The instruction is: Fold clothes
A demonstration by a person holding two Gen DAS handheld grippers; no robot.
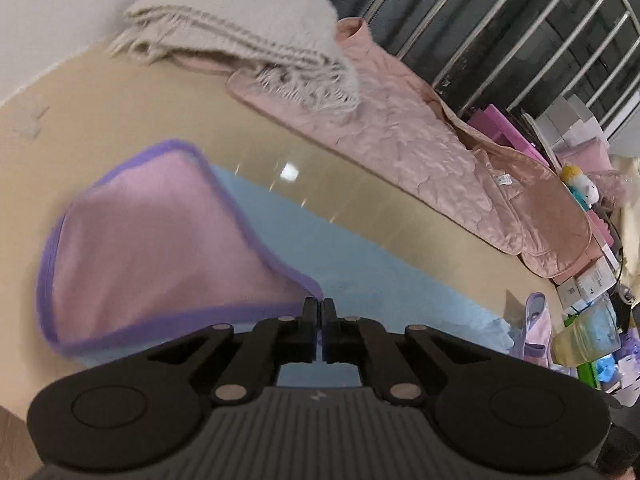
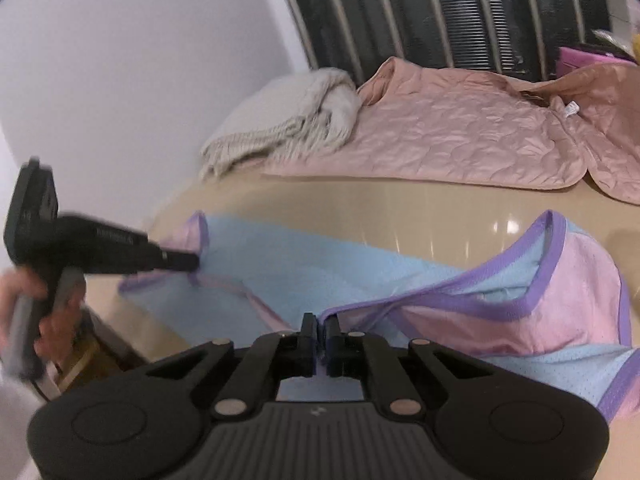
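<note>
Right wrist: jaws pinch garment (image 2: pixel 320 276) hem (seemingly purple).

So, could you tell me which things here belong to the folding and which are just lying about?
In the job:
mesh top
left gripper, shut on the top
right gripper, shut on the top

Lying about:
pink jacket
grey scarf
boxes
toy

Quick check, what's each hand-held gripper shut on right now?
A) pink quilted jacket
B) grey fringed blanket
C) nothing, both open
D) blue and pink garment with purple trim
D: the left hand-held gripper and right hand-held gripper each pinch the purple-trimmed edge of the blue and pink garment.
</note>
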